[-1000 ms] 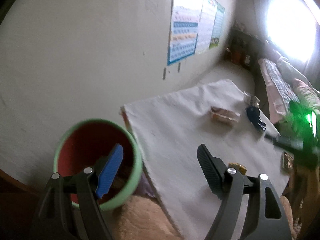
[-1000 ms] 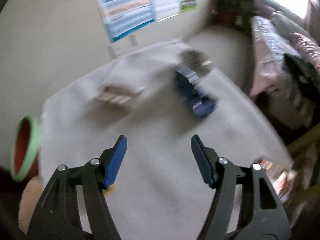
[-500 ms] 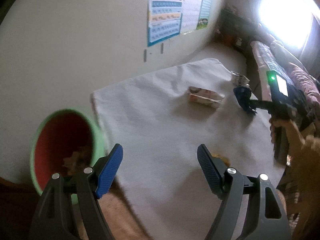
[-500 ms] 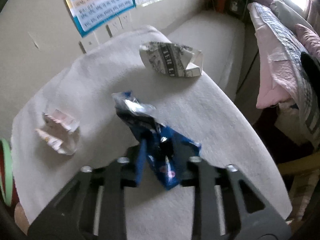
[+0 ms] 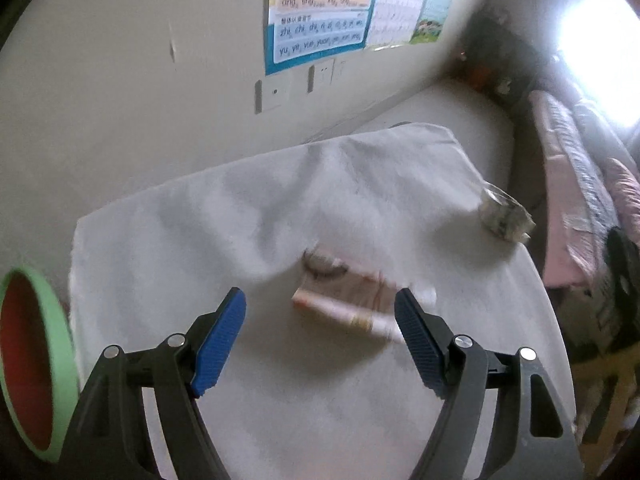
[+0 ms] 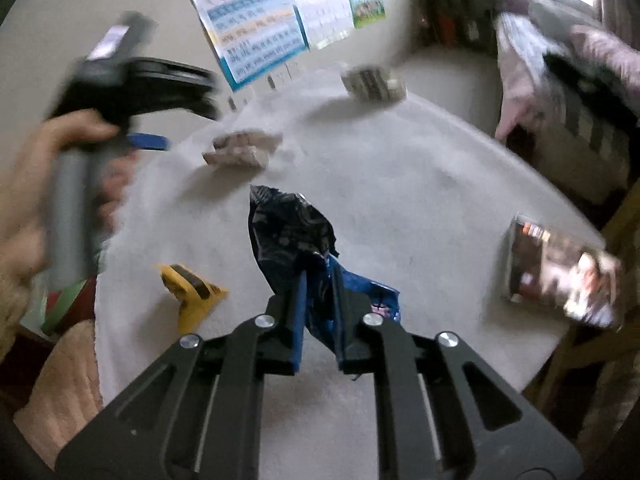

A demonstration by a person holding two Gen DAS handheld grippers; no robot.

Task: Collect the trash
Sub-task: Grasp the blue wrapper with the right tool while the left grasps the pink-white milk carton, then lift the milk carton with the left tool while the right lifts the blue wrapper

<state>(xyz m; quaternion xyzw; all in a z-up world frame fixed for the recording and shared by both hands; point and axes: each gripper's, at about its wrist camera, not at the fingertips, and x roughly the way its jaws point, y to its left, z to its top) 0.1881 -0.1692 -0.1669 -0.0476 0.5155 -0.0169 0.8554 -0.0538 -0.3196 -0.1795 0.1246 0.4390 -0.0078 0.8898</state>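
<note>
Pinching the blue wrapper [image 6: 296, 236] between closed fingers, your right gripper [image 6: 318, 320] holds it above the white surface [image 6: 420, 184]. Your left gripper [image 5: 320, 336] is spread open, the pink wrapper [image 5: 348, 300] lying just beyond it; farther off sits crumpled newspaper [image 5: 504, 216].

A lived-in home room: pinyin wall chart [image 5: 320, 12], cloth-covered table [image 5: 200, 220], bed with pink bedding [image 5: 576, 184].

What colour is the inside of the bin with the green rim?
Red inside the round green-rimmed bin, clearest in the left wrist view.
</note>
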